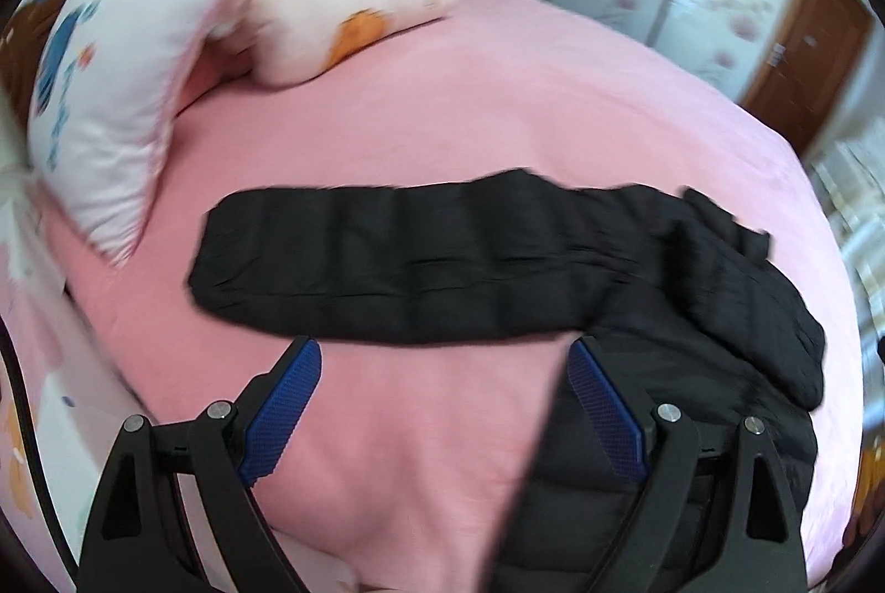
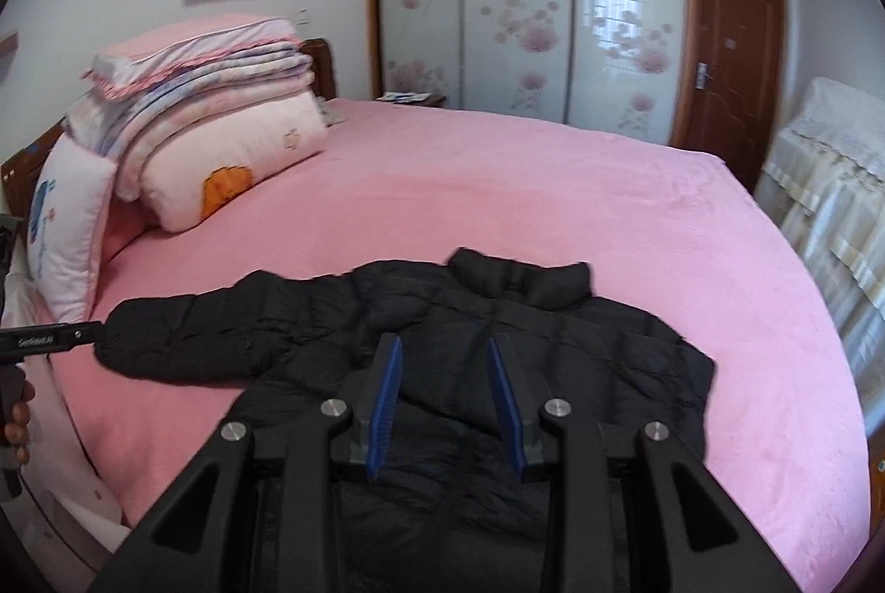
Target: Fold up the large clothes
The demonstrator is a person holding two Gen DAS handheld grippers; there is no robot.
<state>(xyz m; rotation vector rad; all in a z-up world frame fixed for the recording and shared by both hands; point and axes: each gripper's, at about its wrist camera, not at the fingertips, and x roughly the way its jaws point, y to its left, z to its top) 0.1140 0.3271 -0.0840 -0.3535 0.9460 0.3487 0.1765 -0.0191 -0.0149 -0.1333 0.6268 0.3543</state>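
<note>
A black puffer jacket (image 2: 498, 360) lies flat on the pink bed (image 2: 553, 183), collar (image 2: 520, 283) at the far side. One sleeve (image 1: 398, 261) stretches out to the left. My left gripper (image 1: 445, 349) is open wide just short of that sleeve's near edge, with only pink sheet between its blue pads (image 1: 287, 405). My right gripper (image 2: 442, 341) hovers over the jacket's body with its jaws a narrow gap apart and nothing visibly pinched. In the right wrist view a black part of the left tool (image 2: 55, 341) shows by the sleeve cuff (image 2: 119, 338).
Stacked folded quilts (image 2: 221, 117) and a white pillow (image 2: 61, 239) sit at the bed's head on the left. A wardrobe with flowered sliding doors (image 2: 525, 12) and a brown door (image 2: 730, 56) stand beyond. A cloth-covered piece of furniture (image 2: 829, 183) is at the right. A person's hand (image 2: 16, 419) is at the left edge.
</note>
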